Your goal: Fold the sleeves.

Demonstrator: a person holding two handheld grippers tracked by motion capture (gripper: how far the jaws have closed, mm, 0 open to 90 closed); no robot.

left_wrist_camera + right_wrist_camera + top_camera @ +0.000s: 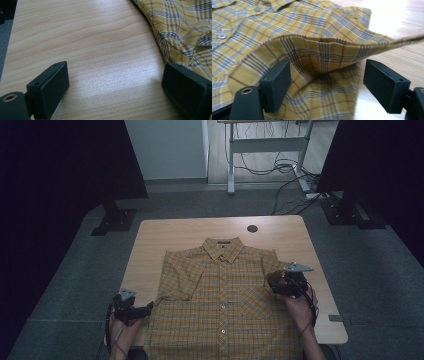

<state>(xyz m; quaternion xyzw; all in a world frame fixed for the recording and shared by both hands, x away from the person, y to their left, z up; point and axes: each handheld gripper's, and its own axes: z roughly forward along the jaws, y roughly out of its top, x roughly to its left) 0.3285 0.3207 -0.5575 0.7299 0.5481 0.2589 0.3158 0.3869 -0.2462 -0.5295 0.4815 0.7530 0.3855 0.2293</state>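
A: High view: yellow plaid button-up cotton shirt (222, 295) lies flat, collar far, on the pale wooden table (150, 245). Folding looks just begun.

B: Right gripper (327, 82) gapes around the lifted right sleeve, unpinched; it should close next. Left gripper (113, 87) open, empty, near-left. No readable labels.

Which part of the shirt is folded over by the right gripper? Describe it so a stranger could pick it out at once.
Start at the wooden table, where a yellow plaid shirt lies buttoned, collar away from the person. Go to the shirt's side by the right gripper. There the short sleeve is folded in over the chest, its hem raised between the open jaws, unlike the other sleeve, which lies spread flat.
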